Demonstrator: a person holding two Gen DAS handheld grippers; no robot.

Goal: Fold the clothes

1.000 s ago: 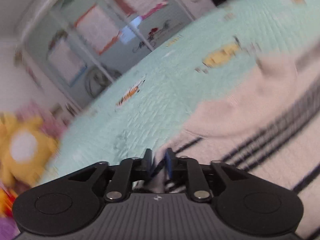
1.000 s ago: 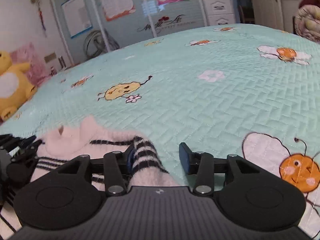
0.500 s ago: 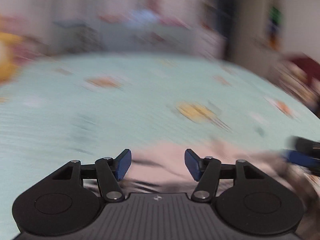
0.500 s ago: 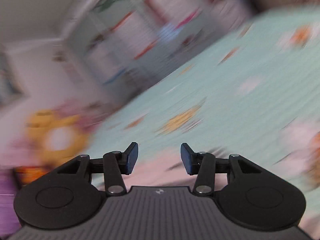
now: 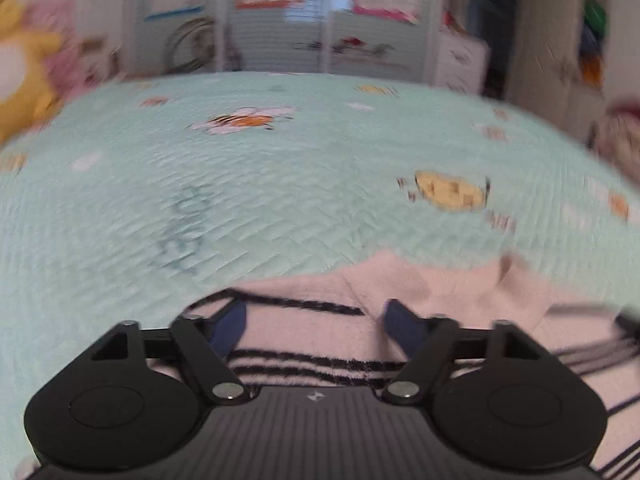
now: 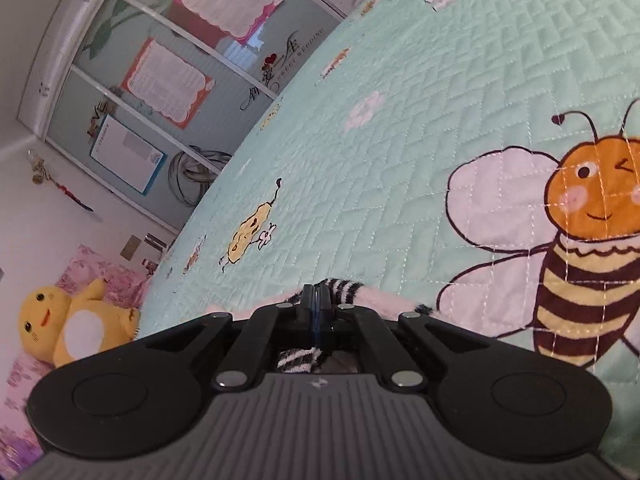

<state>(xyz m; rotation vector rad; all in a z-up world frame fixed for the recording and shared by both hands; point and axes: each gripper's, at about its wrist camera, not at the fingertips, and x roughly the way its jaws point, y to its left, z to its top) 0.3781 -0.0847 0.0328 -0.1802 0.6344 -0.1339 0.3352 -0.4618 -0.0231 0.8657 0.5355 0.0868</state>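
Sweater (image 5: 420, 292), pale pink with black stripes, lies on a bed under a mint-green quilt (image 5: 280, 200) printed with cartoon bees, spread directly beneath and ahead of the left hand-held gripper (image 5: 316, 326). That gripper's blue-padded jaws stand wide apart and have just been opening; the striped knit shows between them, but neither pad presses on it, so the cloth is released. The left-wrist view is blurred. Beyond the garment's far edge the quilt runs bare toward a glass-fronted wardrobe (image 5: 320, 32), with a yellow plush toy (image 5: 20, 80) at the far left of the gripper.

In the right-wrist view, which is tilted, the right hand-held gripper (image 6: 316, 300) is clenched, its jaws drawn together on a fold of the sweater (image 6: 348, 290); a striped edge bunches just beyond the tips, and more striped knit shows under the linkage. To its left sits the same yellow plush toy (image 6: 72, 328) against pink bedding (image 6: 108, 276). To its right, a large bee print (image 6: 580, 232) fills the quilt (image 6: 400, 160). The wardrobe (image 6: 168, 80) with its paper posters rises beyond.
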